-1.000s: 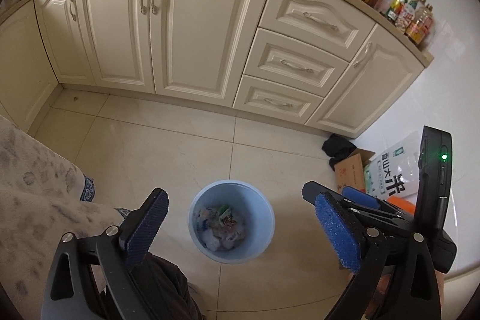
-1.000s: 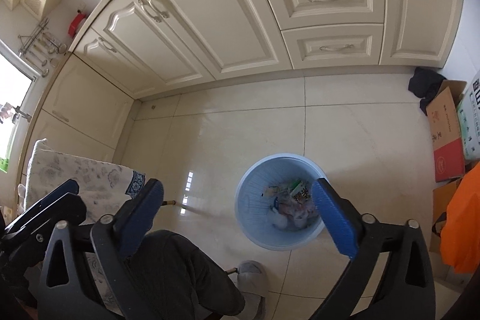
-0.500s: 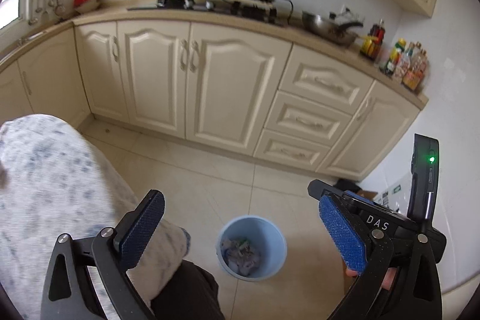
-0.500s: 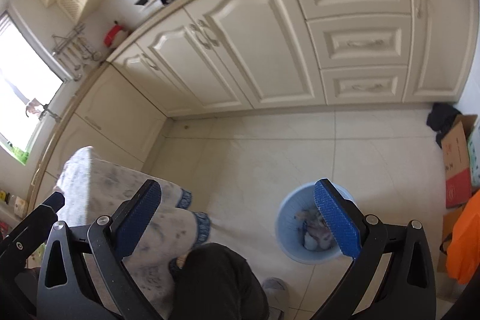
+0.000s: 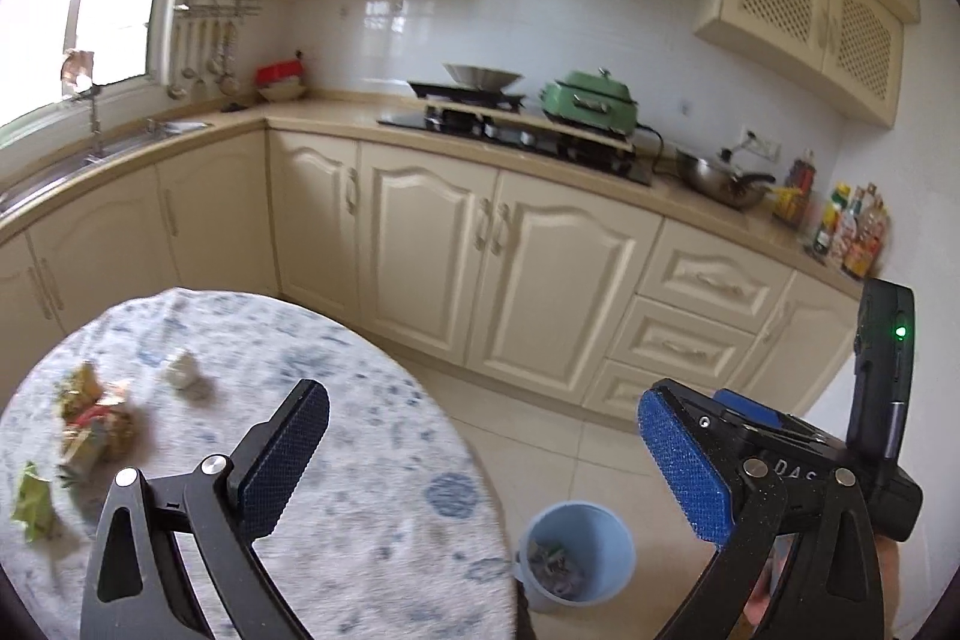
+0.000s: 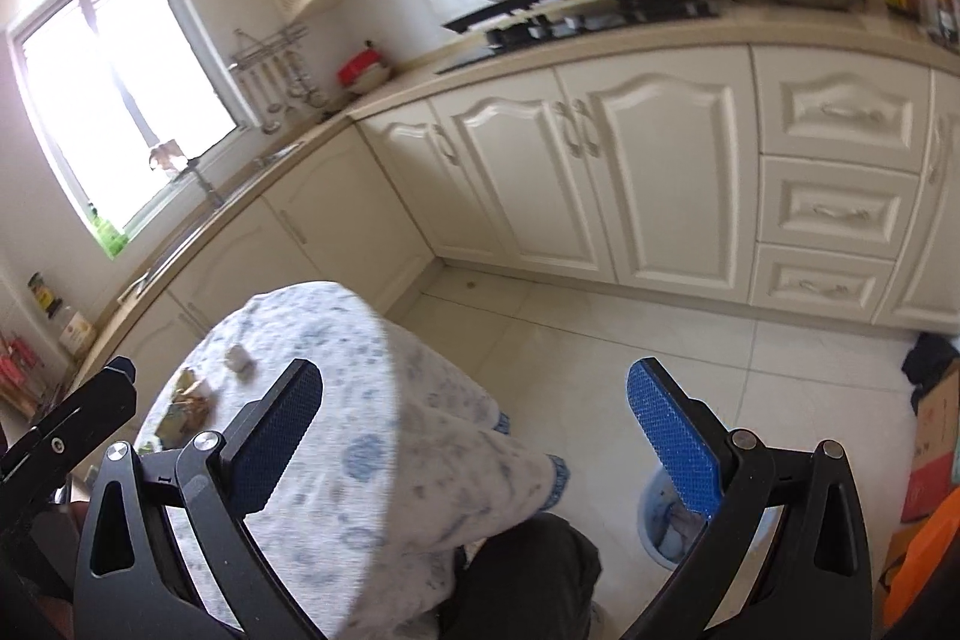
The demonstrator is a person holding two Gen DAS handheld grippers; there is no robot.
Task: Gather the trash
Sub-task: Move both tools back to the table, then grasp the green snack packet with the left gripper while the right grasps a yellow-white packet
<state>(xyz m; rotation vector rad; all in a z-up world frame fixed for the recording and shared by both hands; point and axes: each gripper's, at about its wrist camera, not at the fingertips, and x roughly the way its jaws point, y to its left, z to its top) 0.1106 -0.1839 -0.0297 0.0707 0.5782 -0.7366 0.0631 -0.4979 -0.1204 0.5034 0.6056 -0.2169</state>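
A round table (image 5: 372,460) with a blue-flowered white cloth carries loose trash: a crumpled white paper (image 5: 181,369), a pile of yellow and red wrappers (image 5: 93,421) and a green wrapper (image 5: 33,499). A light blue bin (image 5: 576,550) with trash in it stands on the floor beside the table. My left gripper (image 5: 480,460) is open and empty, raised over the table's right part. My right gripper (image 6: 474,442) is open and empty too, above the table edge (image 6: 384,340); the bin (image 6: 666,526) shows partly behind its right finger. The white paper (image 6: 238,357) and wrappers (image 6: 189,400) lie at far left.
Cream cabinets (image 5: 480,244) and a counter with a hob, a green cooker (image 5: 591,100), a wok and bottles run along the back. Cardboard boxes (image 6: 930,436) and an orange item stand at the right on the tiled floor. A dark-trousered knee (image 6: 528,574) is below.
Both grippers have tilted up from looking down at the bin and floor to facing the kitchen. The table top with its trash has come into view; both stay open.
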